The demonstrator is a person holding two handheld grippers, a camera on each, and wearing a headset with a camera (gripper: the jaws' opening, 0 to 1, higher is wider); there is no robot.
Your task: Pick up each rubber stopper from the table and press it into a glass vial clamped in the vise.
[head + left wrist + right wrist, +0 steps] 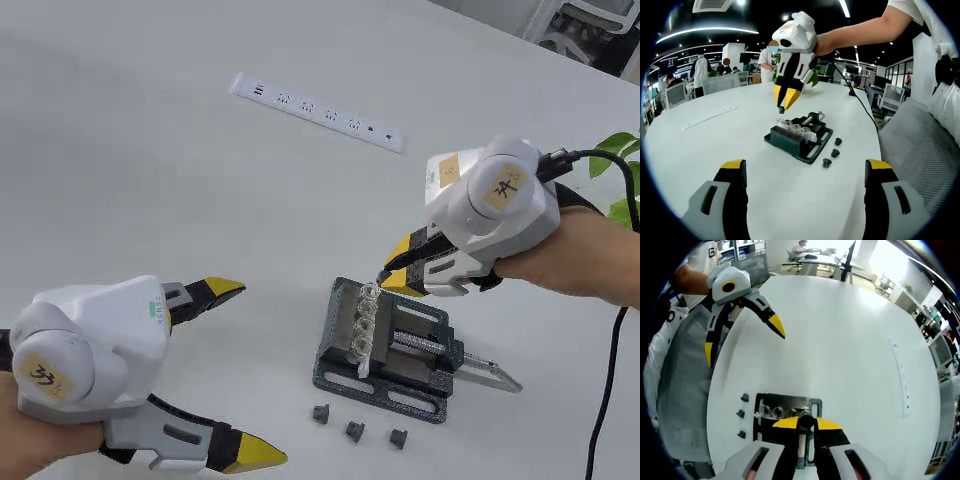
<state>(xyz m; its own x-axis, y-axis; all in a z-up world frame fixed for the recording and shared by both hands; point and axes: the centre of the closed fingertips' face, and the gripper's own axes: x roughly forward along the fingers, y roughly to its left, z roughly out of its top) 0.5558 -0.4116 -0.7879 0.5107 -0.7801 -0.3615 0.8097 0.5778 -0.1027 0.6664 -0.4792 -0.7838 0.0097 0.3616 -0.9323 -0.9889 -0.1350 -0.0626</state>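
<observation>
Tongs on the left (240, 372), white-bodied with yellow tips, hang spread wide and empty low over the near edge of the white surface (150, 170), seemingly parked clear while the other hand works. Just beyond them, three small dark grey rubber stoppers (354, 431) sit in a loose row on the surface. They lie beside the near end of the dark grey metal bench vise (335, 375), within easy reach for later rounds.

The vise clamps a row of small clear glass vials (364, 320) upright between its faces, mouths up, which should keep them from tipping under a downward push. Above and just beyond the vise, the right tongs (393, 270) are clenched on a small dark plug (806, 421), apparently a fourth rubber stopper, pinched between the yellow tips.

The right gripper view looks down past that plug onto the vial row, placing it over the vials but apart from them. Which mouth it is aimed at cannot be told. None of the vials looks plugged, though the glass is small in view. Far across the surface lies a long white power strip (318, 111).
</observation>
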